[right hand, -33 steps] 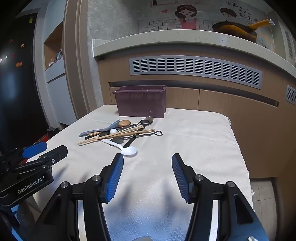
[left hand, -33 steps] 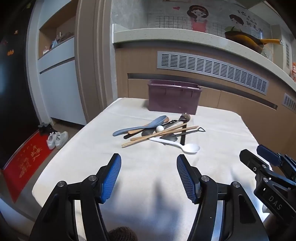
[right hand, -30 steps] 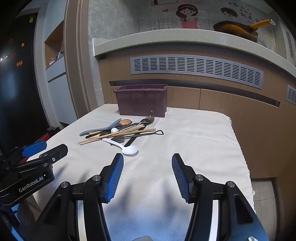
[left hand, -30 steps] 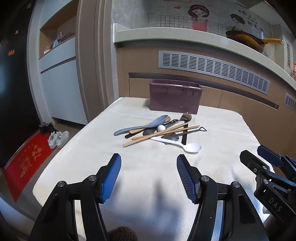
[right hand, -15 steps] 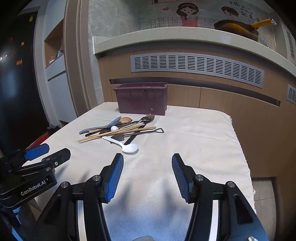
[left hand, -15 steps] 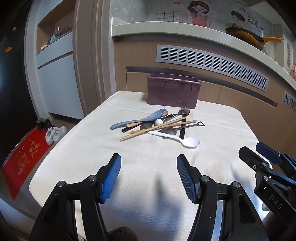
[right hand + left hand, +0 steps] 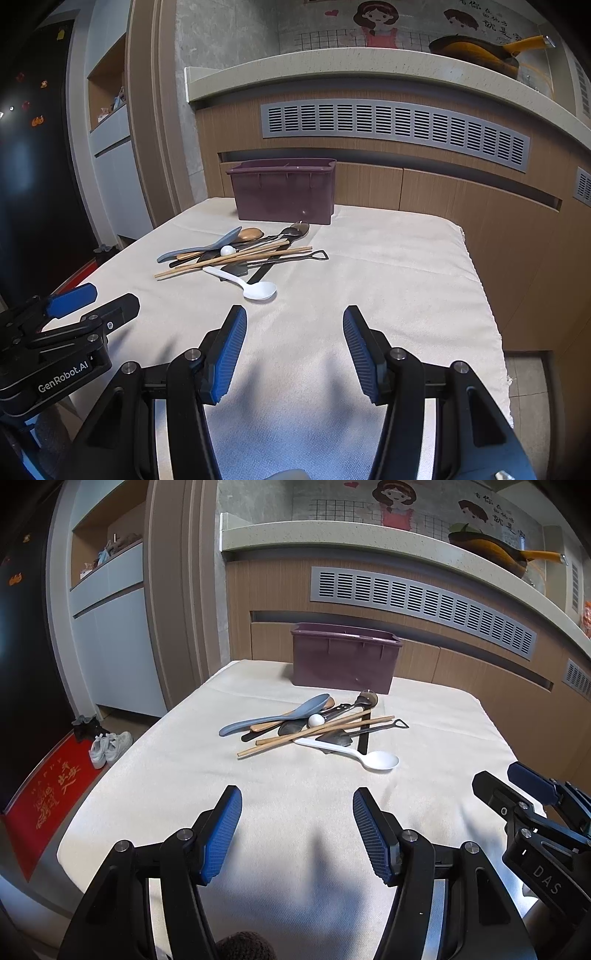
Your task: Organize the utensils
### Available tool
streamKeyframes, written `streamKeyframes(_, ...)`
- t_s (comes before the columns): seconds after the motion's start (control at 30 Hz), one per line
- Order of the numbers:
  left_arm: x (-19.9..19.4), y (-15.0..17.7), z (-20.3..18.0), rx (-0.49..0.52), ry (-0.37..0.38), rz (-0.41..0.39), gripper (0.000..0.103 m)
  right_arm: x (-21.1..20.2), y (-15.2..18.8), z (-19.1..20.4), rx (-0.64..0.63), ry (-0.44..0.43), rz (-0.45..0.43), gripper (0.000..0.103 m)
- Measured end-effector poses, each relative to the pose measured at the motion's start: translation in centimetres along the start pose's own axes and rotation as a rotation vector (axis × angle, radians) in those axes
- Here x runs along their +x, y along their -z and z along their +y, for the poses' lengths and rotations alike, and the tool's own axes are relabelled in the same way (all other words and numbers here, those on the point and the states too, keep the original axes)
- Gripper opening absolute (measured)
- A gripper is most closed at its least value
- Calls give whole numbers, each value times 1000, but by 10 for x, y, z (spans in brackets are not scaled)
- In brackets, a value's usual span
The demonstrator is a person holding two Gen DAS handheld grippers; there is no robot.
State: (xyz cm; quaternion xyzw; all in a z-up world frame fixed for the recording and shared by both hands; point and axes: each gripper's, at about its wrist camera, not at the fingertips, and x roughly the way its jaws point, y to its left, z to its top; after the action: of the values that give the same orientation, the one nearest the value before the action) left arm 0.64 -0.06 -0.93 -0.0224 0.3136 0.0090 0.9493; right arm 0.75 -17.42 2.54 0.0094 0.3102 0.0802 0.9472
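I see the utensil pile [image 7: 314,727] lying mid-surface on the cream cloth [image 7: 184,775]: a blue-grey spoon [image 7: 273,716], a wooden spoon [image 7: 236,238] under it, a pair of chopsticks [image 7: 314,733] crossing over dark metal pieces, and a white plastic spoon [image 7: 351,753] nearest me, its bowl to the right. Just behind the pile stands the purple utensil bin [image 7: 343,657]; it seems divided inside, though I can't make out the compartments clearly. My left gripper [image 7: 297,830] and right gripper [image 7: 293,349] both hover over the near part of the surface, well apart from the pile, jaws spread wide and gripping nothing.
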Motion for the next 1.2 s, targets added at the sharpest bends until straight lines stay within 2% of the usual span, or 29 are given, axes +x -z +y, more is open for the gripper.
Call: streamKeyframes(1.2, 2, 4, 0, 7, 0, 20, 63, 5, 3, -3, 10, -19, 35, 52)
